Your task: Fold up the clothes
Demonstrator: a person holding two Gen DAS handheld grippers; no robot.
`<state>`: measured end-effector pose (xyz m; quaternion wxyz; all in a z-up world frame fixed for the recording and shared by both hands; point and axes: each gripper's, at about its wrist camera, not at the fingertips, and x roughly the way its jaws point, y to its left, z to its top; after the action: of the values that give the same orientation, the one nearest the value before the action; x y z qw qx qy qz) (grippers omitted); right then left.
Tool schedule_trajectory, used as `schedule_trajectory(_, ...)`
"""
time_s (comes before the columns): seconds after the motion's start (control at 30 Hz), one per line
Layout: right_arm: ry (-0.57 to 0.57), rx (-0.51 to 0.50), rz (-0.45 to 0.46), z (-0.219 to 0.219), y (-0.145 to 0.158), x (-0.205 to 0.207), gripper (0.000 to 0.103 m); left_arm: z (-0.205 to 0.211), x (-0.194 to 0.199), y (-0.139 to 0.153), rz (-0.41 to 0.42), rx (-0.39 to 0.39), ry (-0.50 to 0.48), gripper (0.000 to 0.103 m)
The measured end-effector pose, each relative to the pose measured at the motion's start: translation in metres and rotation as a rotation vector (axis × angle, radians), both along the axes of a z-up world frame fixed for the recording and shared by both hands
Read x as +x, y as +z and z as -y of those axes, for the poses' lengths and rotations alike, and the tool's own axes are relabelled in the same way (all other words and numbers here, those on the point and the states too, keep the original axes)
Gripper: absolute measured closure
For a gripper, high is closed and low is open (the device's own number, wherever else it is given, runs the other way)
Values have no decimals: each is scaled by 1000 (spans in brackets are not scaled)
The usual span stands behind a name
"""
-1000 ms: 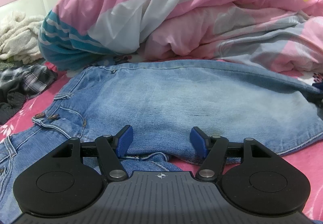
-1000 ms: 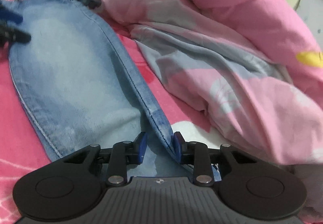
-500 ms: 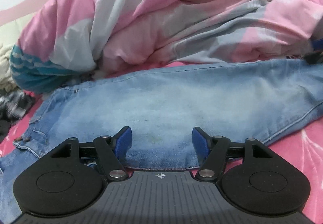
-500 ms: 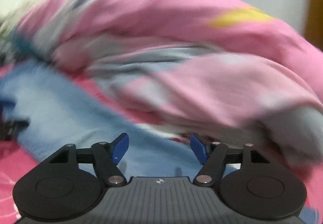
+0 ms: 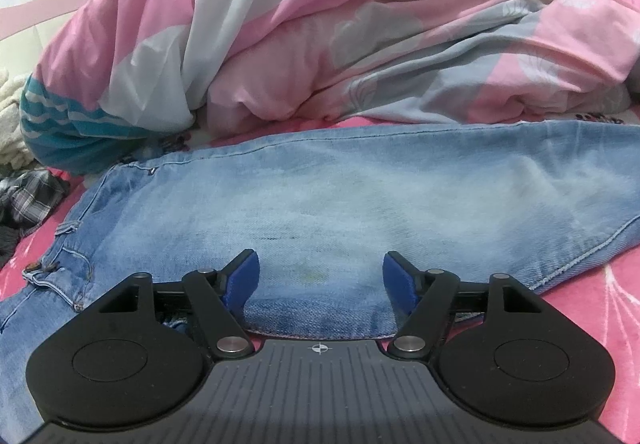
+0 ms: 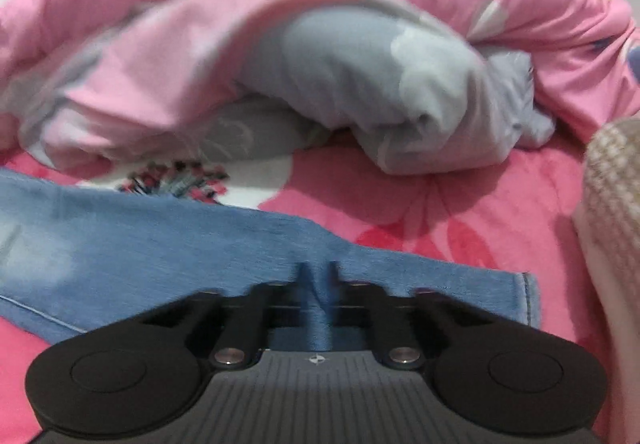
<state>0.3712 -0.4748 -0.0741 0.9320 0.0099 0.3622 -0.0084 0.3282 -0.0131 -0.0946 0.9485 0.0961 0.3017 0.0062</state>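
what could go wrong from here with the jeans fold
1. The right gripper looks pinched on only a thin ridge of the jeans near the hem; the denim might slip out once lifted.
2. The left gripper stands open over the jeans' near edge, gripping nothing, so that part may drag or bunch.
3. The pink duvet is heaped right against the jeans' far edge, so a swung leg could catch on it.

Both wrist cameras sit low and close over the bed, tilted downward; each sees the jeans [image 5: 340, 196] and the heaped duvet [image 6: 320, 44] behind.
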Motion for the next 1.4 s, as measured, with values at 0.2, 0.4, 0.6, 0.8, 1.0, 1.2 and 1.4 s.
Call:
schedule_trajectory(0.2, 106, -37, 69, -23, 12, -59, 103, -1, 0, 0, -1, -7, 1, 33)
schedule_trajectory(0.4, 215, -106, 2, -50, -8, -107, 103, -1, 1, 0, 0, -4, 2, 33)
schedule_trajectory(0.6, 88, -50, 100, -14, 21, -111, 81, -1, 0, 0, 2, -2, 3, 33)
schedule_trajectory(0.8, -201, -26, 126, 47, 36, -44, 49, -2, 0, -1, 0, -3, 4, 33)
schedule_trajectory(1.0, -329, 40, -163, 87, -4, 33, 48, -2, 1, -1, -2, -4, 3, 33)
schedule_trajectory(1.2, -210, -201, 20, 34, 37, 2, 83, -1, 1, -1, -2, -3, 3, 33)
schedule_trajectory(1.4, -285, -516, 472, -11, 101, -68, 83, -2, 1, -1, -4, -11, 4, 33)
